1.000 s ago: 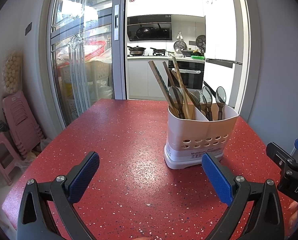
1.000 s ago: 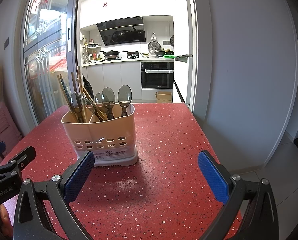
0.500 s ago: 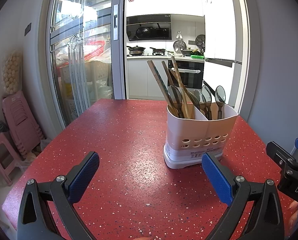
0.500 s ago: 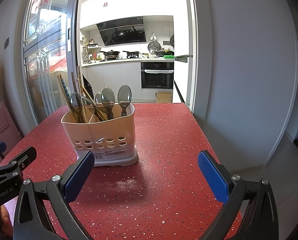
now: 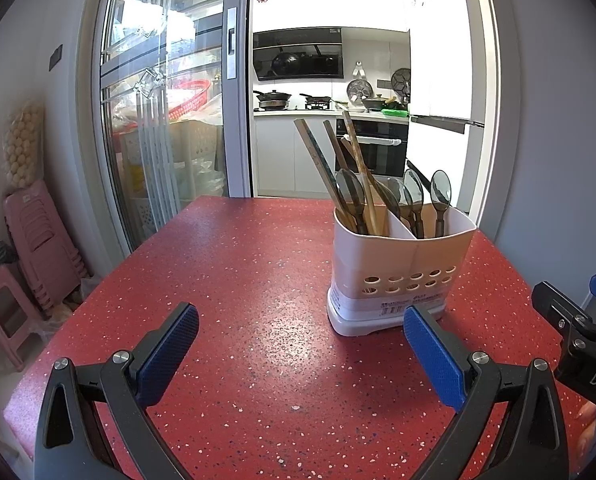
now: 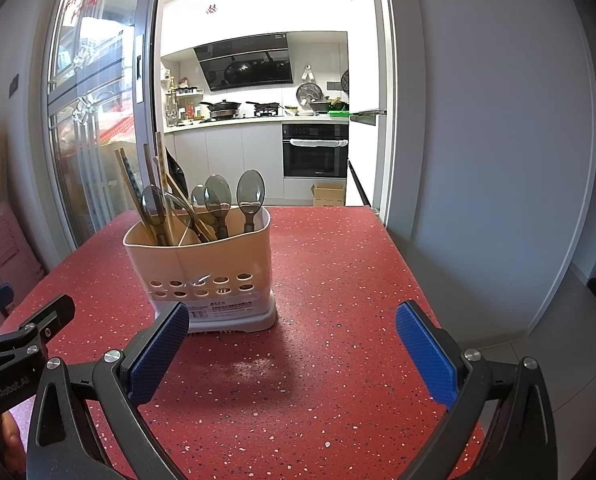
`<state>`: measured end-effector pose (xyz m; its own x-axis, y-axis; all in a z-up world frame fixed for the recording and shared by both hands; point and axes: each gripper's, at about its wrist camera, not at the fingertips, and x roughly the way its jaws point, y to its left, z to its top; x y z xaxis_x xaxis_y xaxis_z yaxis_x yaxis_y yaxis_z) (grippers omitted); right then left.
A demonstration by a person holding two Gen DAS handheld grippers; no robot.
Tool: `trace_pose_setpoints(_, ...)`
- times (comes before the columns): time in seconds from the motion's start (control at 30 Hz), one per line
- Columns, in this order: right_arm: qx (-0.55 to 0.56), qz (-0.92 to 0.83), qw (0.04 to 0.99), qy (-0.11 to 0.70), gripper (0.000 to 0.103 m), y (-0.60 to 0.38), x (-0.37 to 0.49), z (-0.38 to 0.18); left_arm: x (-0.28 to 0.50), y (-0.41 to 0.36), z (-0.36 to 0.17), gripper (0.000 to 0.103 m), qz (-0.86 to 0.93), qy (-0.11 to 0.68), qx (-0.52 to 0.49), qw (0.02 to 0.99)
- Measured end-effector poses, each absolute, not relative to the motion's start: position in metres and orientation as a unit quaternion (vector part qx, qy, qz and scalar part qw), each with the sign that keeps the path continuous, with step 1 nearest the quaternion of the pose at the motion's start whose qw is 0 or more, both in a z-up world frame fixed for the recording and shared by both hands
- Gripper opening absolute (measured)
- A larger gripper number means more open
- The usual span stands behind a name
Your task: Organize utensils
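Observation:
A cream two-compartment utensil holder [image 5: 402, 268] [image 6: 202, 264] stands upright on the red speckled table [image 5: 238, 280] [image 6: 338, 280]. Its left compartment holds wooden chopsticks [image 5: 318, 160] [image 6: 160, 176] and a dark spoon; the right one holds dark translucent spoons [image 5: 440, 196] [image 6: 251, 196]. My left gripper [image 5: 300, 348] is open above the table, the holder just beyond its right finger. My right gripper [image 6: 292, 344] is open too, with the holder behind its left finger. Nothing sits between either pair of fingers.
The table's right edge drops to a tiled floor [image 6: 558, 320] beside a grey wall. Stacked pink stools [image 5: 34, 240] stand left of the table. A glass sliding door [image 5: 158, 120] and an open kitchen doorway lie beyond the far edge.

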<state>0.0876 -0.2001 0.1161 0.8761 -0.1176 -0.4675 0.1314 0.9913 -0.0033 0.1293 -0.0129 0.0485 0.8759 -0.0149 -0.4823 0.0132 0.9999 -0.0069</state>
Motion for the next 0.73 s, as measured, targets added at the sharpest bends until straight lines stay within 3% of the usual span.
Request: trace_pose_setpoints(0.73, 0.013, -0.063, 0.969, 0.24, 0.103, -0.1996, 0.088, 0.116, 0.1289, -0.0114, 0.0503, 0.103, -0.016, 0.25, -0.005, 0.968)
